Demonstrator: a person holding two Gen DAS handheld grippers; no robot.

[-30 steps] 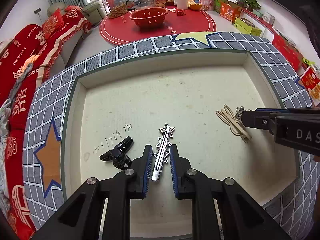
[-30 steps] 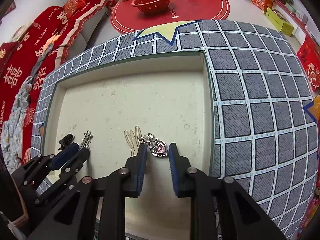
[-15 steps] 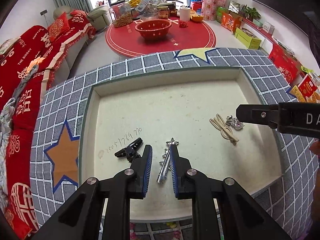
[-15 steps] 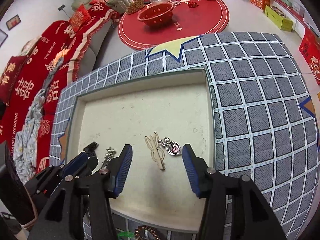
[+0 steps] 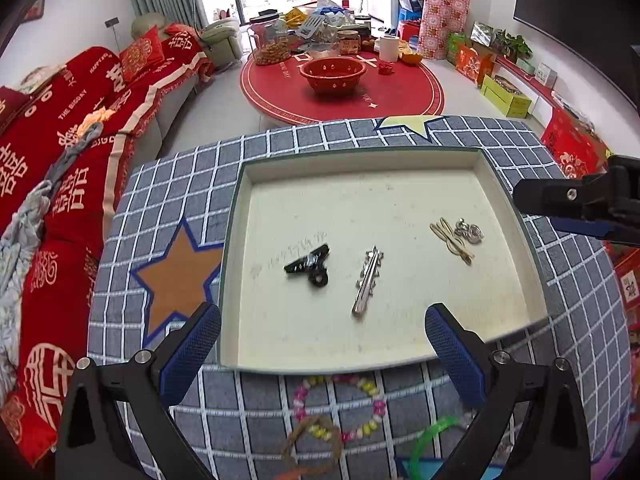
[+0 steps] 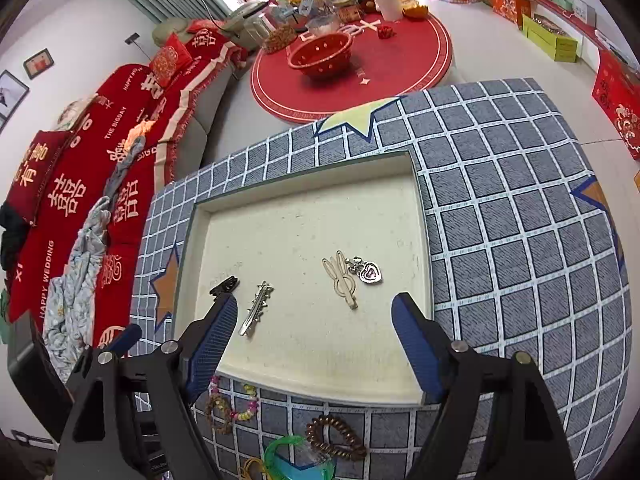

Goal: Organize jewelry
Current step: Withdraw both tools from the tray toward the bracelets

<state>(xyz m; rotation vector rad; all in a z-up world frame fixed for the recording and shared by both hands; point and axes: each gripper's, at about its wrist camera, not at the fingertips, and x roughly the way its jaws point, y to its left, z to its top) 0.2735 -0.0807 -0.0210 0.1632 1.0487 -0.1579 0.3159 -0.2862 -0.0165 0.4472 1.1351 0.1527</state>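
Left wrist view: silver star-studded hair clip (image 5: pixel 368 281) lies flat; both tongs (image 5: pixel 323 342) (image 6: pixel 313 334) gape wide, empty.

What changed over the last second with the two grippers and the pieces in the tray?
Both grippers let go and drew back toward the near edge. The left gripper opened off the silver star hair clip; the right gripper opened off the heart pendant. Both pieces now lie free in the tray. The black clip and gold hairpin stayed where they were.
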